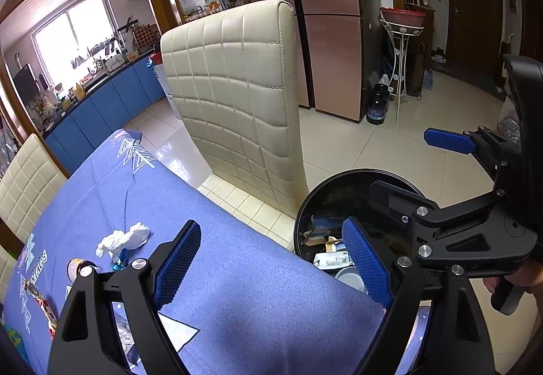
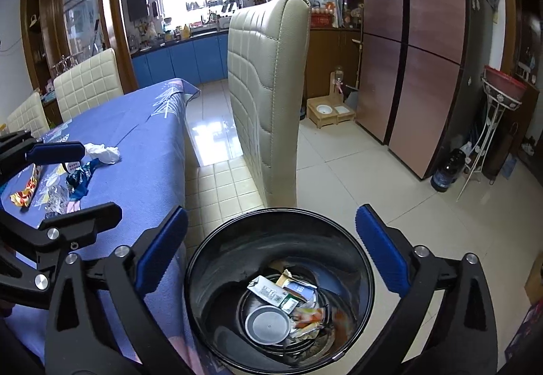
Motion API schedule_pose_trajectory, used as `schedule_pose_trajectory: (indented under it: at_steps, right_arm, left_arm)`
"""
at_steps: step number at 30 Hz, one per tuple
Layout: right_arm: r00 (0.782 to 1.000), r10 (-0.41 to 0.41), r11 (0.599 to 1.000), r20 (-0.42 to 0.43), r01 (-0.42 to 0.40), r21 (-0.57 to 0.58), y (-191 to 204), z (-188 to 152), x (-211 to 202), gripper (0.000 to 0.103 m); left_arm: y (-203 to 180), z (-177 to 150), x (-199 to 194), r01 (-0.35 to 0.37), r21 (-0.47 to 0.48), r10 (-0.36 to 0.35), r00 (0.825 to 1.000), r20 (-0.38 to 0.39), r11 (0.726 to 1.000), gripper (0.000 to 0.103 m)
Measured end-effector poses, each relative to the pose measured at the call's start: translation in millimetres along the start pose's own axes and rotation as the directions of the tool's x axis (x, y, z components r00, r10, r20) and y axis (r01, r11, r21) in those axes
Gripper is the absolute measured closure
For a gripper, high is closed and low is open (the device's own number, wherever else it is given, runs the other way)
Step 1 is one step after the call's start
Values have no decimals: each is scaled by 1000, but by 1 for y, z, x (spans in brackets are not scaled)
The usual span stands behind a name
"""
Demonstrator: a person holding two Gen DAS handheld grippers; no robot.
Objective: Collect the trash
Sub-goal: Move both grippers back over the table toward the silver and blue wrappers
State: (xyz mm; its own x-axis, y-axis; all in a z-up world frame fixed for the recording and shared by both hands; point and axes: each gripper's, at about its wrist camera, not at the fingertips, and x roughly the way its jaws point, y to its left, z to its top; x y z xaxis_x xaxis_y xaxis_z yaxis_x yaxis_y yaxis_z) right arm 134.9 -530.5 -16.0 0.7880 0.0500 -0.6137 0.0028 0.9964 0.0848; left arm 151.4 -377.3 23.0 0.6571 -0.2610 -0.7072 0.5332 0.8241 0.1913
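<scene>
At the near edge of the room, a long table (image 2: 142,123) under a blue cloth fills the left half of both views, running off toward eleven o'clock. A cream quilted chair (image 2: 268,96) stands on the tiled floor at twelve o'clock, just beside the table's long edge, and behind it, toward one o'clock, rises a copper-coloured fridge (image 2: 427,45).

Below the chair, at six o'clock in the right wrist view, sits a round black bin (image 2: 203,259), set on the floor just beside the table's corner. In its bottom lie a grey round lid (image 2: 268,324), a flattened carton (image 2: 268,290) and some crumpled wrappers (image 2: 305,317).

The right gripper (image 2: 271,249) hangs over the bin's mouth with its blue fingers (image 2: 380,252) spread wide on either side of the rim, nothing between them. The left gripper (image 1: 268,263) hovers over the table's near corner, its jaws likewise standing wide and empty; one blue finger (image 1: 180,259) is above the cloth, the other is in front of the bin.

On the cloth toward nine o'clock of the left gripper lies the trash yet to be gathered: a crumpled white tissue (image 1: 124,239), a blue foil wrapper (image 2: 81,181) just beside it, a red and yellow wrapper (image 2: 25,193) further left, and a small round tin (image 1: 76,268) near the tissue.
</scene>
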Motion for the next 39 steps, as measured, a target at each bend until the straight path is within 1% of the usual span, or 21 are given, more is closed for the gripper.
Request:
schedule_pose_trajectory:
  at_steps: [9, 21, 30, 39]
  right_arm:
    - [1000, 22, 1000, -9, -22, -22, 16, 1, -5, 3]
    - [999, 39, 997, -19, -41, -63, 43, 5, -9, 3]
    - [997, 69, 992, -30, -71, -103, 73, 10, -6, 3]
    - [995, 89, 985, -39, -94, -148, 102, 15, -3, 3]
  left_arm:
    - [10, -11, -11, -9, -15, 9, 1000, 6, 1000, 20]
    - [35, -28, -24, -30, -70, 31, 1000, 6, 997, 20]
    - [59, -44, -33, -53, -120, 54, 999, 2, 991, 20]
    - [88, -60, -42, -79, -186, 80, 997, -3, 979, 20]
